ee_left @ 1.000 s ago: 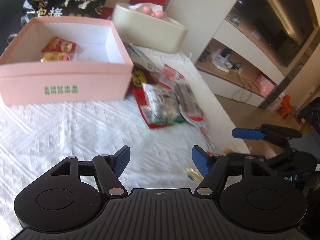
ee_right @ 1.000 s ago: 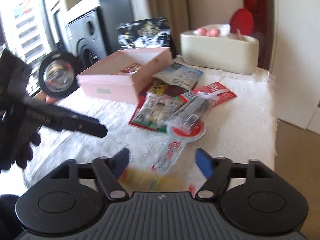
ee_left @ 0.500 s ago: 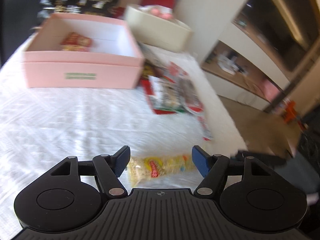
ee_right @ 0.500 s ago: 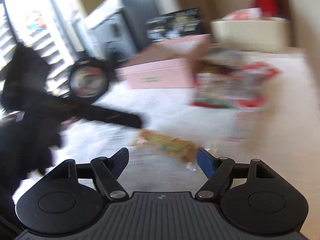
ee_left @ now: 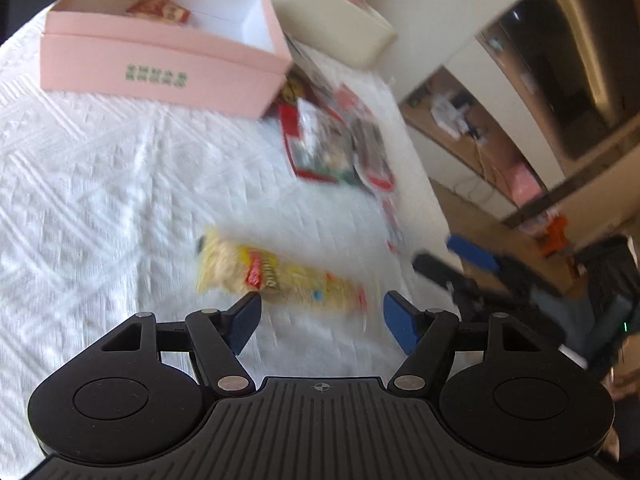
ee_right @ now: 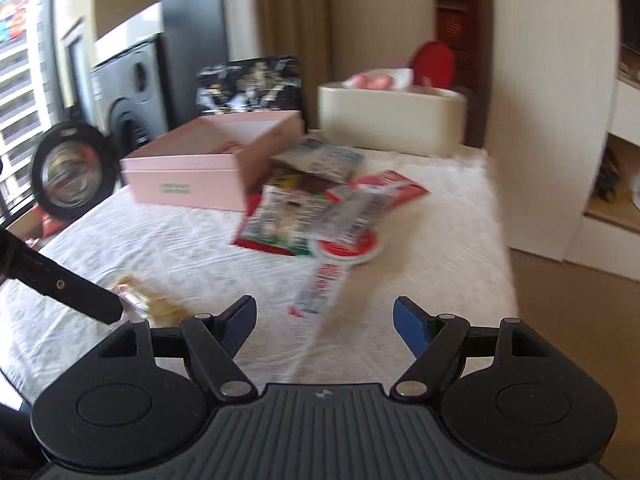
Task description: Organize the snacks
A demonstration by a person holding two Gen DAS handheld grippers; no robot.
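A yellow snack packet (ee_left: 276, 276) lies flat on the white tablecloth (ee_left: 100, 200), just beyond my open left gripper (ee_left: 322, 326), whose blue pads do not touch it. The same yellow snack packet (ee_right: 148, 300) shows low on the left in the right wrist view, partly hidden by a finger of the left gripper (ee_right: 60, 284). My right gripper (ee_right: 324, 328) is open over bare cloth, with a long red-and-white packet (ee_right: 322, 284) ahead of it. The pink box (ee_left: 160, 40) stands open at the back with a red packet (ee_left: 160, 8) inside. A heap of snack packets (ee_right: 320, 208) lies right of the box.
A cream bin (ee_right: 392, 116) with pink items stands behind the heap, and a black printed bag (ee_right: 248, 84) behind the pink box (ee_right: 208, 160). The table's right edge (ee_right: 504, 240) drops to the floor. Shelves and a cabinet (ee_left: 480, 128) line the wall.
The left wrist view has rolled and swung so the yellow packet, first unseen, now lies just ahead of its pads. The right wrist view swung left, then back toward the heap.
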